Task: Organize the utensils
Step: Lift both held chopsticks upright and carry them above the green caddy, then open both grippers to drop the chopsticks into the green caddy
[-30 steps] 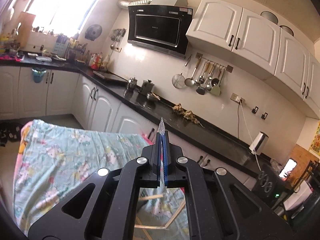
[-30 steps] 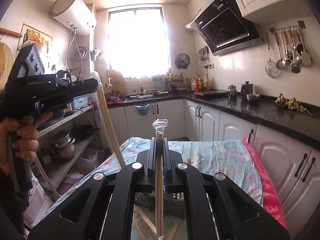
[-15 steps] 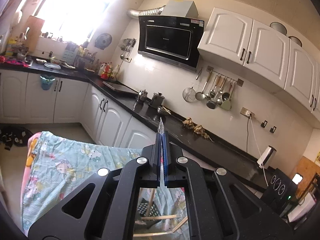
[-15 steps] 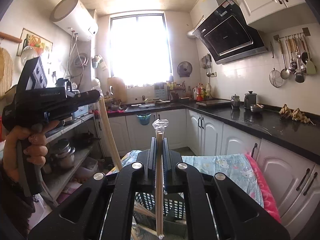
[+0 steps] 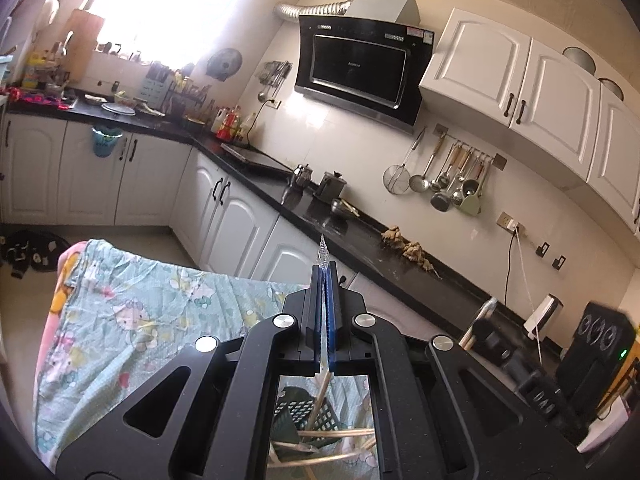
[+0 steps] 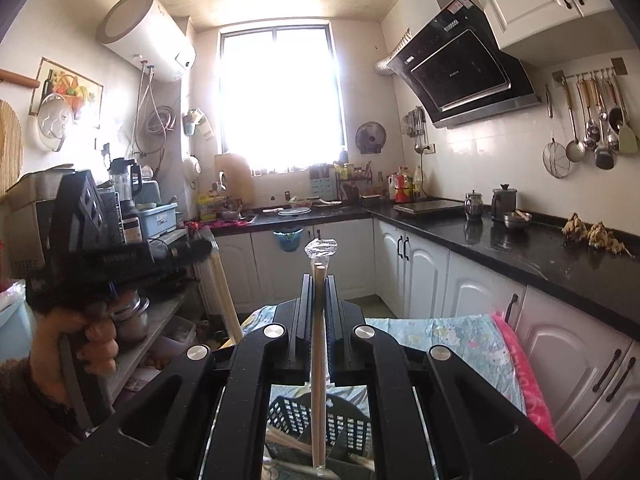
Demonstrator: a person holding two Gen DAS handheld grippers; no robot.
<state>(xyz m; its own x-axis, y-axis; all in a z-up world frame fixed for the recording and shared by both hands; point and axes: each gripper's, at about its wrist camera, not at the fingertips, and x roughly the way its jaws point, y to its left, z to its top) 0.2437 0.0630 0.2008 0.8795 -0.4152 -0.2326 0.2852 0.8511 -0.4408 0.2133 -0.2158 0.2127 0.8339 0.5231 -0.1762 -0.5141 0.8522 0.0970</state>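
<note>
My right gripper (image 6: pixel 319 280) is shut on a pair of wooden chopsticks (image 6: pixel 319 360) in a clear wrapper. They stand upright, and the wrapper's crumpled end pokes out above the fingertips. My left gripper (image 5: pixel 325 270) is shut on the thin clear wrapper end (image 5: pixel 322 248) of another pair of chopsticks (image 5: pixel 320 392), which hangs below it. In the right wrist view a hand holds the left gripper (image 6: pixel 202 247) at the left, its wrapped chopsticks (image 6: pixel 224 296) slanting down. A dark mesh basket (image 6: pixel 344 424) sits under both grippers, with several loose chopsticks (image 5: pixel 336 434) around it.
The basket stands on a table under a light-blue cartoon-print cloth (image 5: pixel 140 304) with a pink edge (image 6: pixel 524 376). A black counter (image 6: pixel 520 248) over white cabinets runs along the right wall and carries kettles. A cluttered shelf rack (image 6: pixel 160 312) stands at the left.
Both grippers have travelled over the table and the right one has risen. The mesh basket has come into sight beneath both of them. Both grips are unchanged.
</note>
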